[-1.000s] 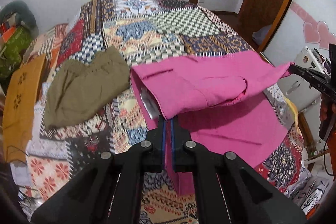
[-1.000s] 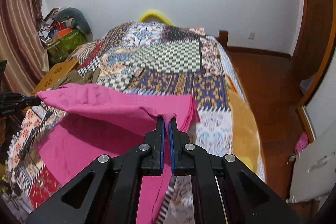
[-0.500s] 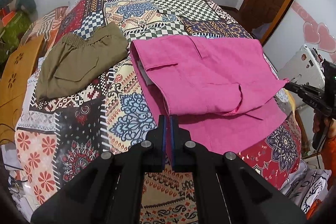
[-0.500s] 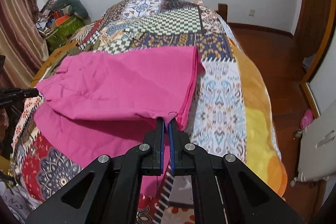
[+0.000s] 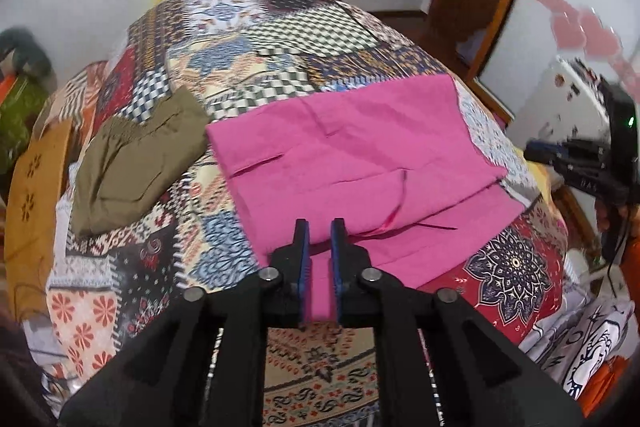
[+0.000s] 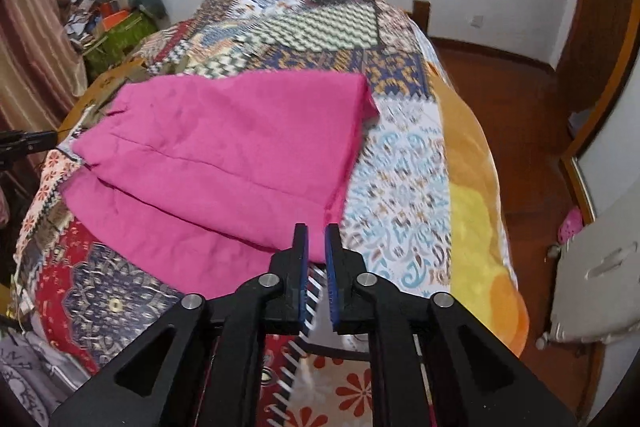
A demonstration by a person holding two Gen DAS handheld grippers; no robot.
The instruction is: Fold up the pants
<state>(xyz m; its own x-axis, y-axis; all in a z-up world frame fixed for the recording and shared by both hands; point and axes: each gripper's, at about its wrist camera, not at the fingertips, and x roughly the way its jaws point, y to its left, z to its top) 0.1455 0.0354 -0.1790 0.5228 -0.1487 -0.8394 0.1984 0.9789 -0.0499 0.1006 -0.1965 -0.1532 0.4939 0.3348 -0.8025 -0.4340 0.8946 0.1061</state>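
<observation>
On a bed spread with a patchwork quilt (image 5: 280, 39), we see a pair of pink pants (image 5: 360, 155) lying folded over itself, the upper layer set back so a strip of the lower layer shows along the near edge. We read this as the release that ends one fold. The left gripper (image 5: 319, 227) has its jaws opening, a narrow gap between the blue pads, and through that gap the pink cloth shows below; it looks free of the pads, though the near edge runs right under the tips. The right gripper (image 6: 316, 231) is opening likewise, its tips over the near right corner of the pants (image 6: 224, 163), with quilt pattern showing lower in the gap and nothing pinched that we can make out. To finish this step well, we would let both sets of jaws part fully before lifting away, so no cloth snags and drags the top layer askew, then draw both grippers back together and evenly. The layers do not line up at the near edge, so the next fold may need that edge squared first. From the left view the pants lie ahead and to the right of the claw; from the right view they lie ahead and to the left. A folded olive garment (image 5: 136, 163) rests well apart on the quilt's left side.
</observation>
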